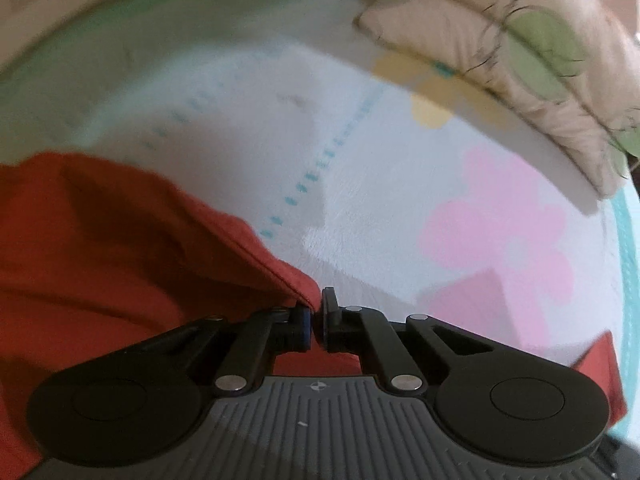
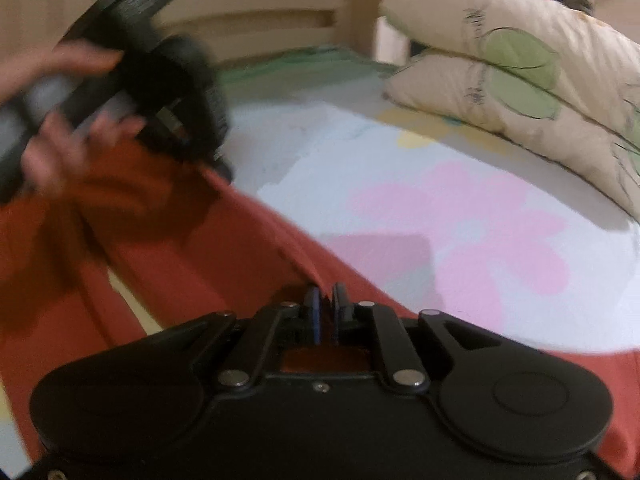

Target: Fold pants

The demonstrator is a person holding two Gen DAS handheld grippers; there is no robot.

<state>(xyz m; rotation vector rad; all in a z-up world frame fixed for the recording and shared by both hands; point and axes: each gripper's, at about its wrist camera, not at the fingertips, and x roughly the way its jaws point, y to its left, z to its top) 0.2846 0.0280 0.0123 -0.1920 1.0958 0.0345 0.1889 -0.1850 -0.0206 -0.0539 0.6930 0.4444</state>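
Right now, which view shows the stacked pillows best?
The right wrist view: both pillows show stacked and fairly sharp, with green leaf prints. The left wrist view catches them only at the upper right edge, blurred and distorted.

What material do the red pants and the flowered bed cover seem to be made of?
Red pants: seemingly thin woven cloth, matte; it drapes in soft folds with a stitched hem. Bed cover: likely plush fleece, matte; a short fuzzy nap shows, with printed pink flowers. Blur leaves both uncertain.
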